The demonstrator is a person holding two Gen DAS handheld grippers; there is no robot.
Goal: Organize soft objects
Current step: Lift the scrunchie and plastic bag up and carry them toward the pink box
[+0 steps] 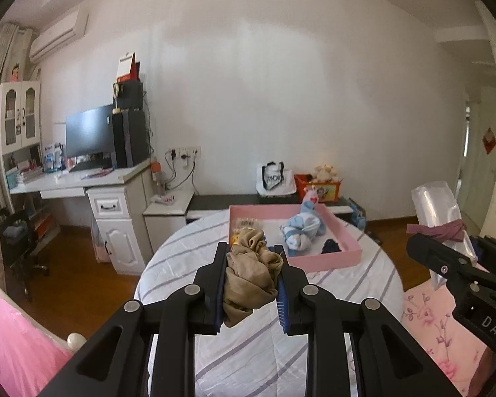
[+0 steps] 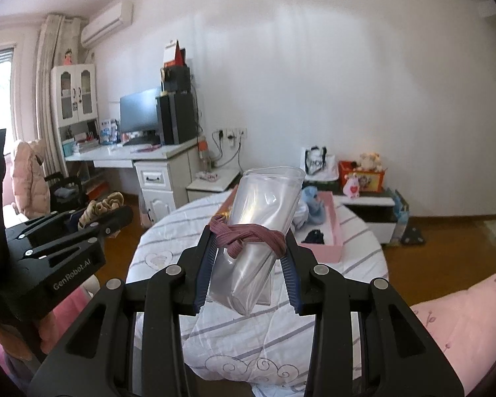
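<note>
The left gripper (image 1: pixel 253 264) squeezes a crumpled tan cloth (image 1: pixel 251 278) tight between its two fingers. The right gripper (image 2: pixel 248 254) pinches a clear plastic bag (image 2: pixel 264 218) with a purple band (image 2: pixel 248 235) tied around it. Both are held up in front of one pink tray (image 1: pixel 327 258), which sits on the round striped table (image 1: pixel 248 347). Only the left view shows the inside of the tray well: one blue-and-white bundle (image 1: pixel 302 231) and one small dark thing (image 1: pixel 330 246), too small to name. In the right view the bag hides most of the tray.
</note>
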